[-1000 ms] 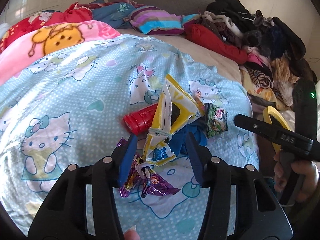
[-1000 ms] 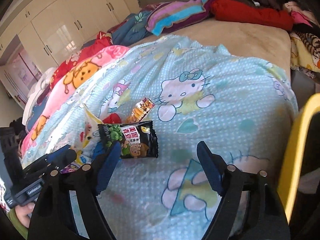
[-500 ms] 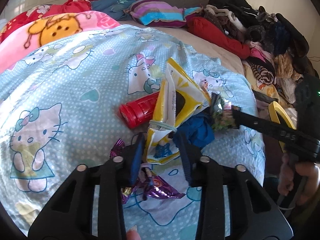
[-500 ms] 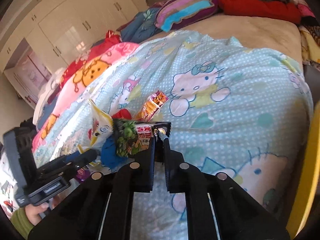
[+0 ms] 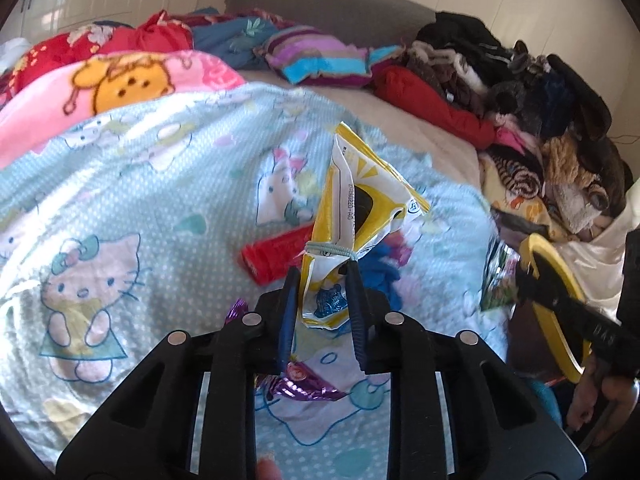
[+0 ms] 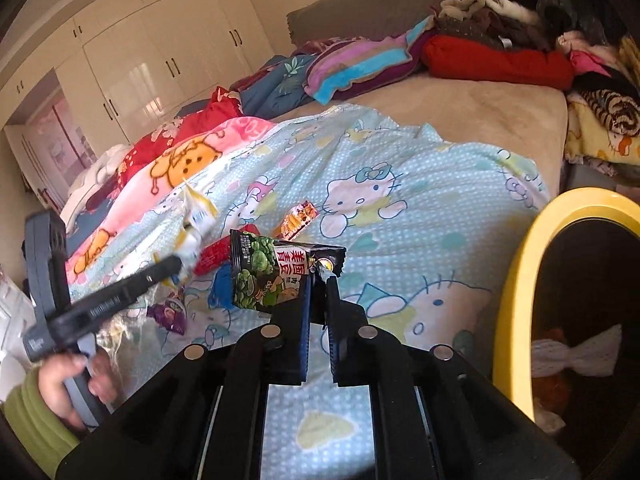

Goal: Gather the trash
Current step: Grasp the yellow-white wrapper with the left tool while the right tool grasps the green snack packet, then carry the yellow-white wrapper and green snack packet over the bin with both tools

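Since the earlier frame both tools have closed and lifted. Right gripper clamps the black-green foil snack packet beside the yellow-rimmed bin. Left gripper, jaws just closing, pinches the crumpled yellow-white pouch. Red tube, purple foil wrapper and small orange sachet remain on the blue cartoon-cat quilt; nothing binned yet.

My left wrist camera looks down along my fingers, close over the blue cartoon quilt, facing the headboard. My right one looks the same way from nearer the quilt's yellow-bin side. Both share the quilt.
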{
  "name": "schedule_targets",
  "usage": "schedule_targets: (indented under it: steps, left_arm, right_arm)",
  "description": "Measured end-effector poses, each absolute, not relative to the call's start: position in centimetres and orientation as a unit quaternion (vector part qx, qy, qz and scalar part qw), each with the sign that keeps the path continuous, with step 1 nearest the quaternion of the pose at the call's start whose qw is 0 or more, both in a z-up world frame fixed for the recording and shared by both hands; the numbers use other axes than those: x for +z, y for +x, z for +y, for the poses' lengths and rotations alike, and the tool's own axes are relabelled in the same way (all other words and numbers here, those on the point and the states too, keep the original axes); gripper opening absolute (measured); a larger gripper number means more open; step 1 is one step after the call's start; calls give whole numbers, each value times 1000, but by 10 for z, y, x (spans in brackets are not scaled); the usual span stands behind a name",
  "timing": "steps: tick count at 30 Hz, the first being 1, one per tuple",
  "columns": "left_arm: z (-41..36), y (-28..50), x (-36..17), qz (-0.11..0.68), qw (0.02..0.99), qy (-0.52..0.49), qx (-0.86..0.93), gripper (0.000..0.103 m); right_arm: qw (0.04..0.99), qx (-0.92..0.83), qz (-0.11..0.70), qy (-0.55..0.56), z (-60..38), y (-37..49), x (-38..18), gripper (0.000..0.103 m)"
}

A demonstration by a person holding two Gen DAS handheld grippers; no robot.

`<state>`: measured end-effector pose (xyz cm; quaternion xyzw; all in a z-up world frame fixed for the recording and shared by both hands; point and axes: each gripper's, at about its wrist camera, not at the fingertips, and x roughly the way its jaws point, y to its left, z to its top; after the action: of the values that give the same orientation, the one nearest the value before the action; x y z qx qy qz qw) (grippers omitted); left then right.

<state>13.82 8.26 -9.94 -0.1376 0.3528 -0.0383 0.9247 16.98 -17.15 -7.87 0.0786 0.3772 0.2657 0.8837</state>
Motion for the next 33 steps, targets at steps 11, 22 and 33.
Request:
schedule_targets:
  steps: [11,22,33]
  left_arm:
    - [70,128,-57,300,942,-141,-54,17]
    - [50,120,-28,279,949,-137,-60,17]
    - [16,113,-8,265,954,-116,-85,17]
  right_arm:
    - [896,264,349,74,-185,150,-54,8]
    - [908,250,322,97,-219,137,-31,8]
    - [917,232,304,117,-252,126,-18,8]
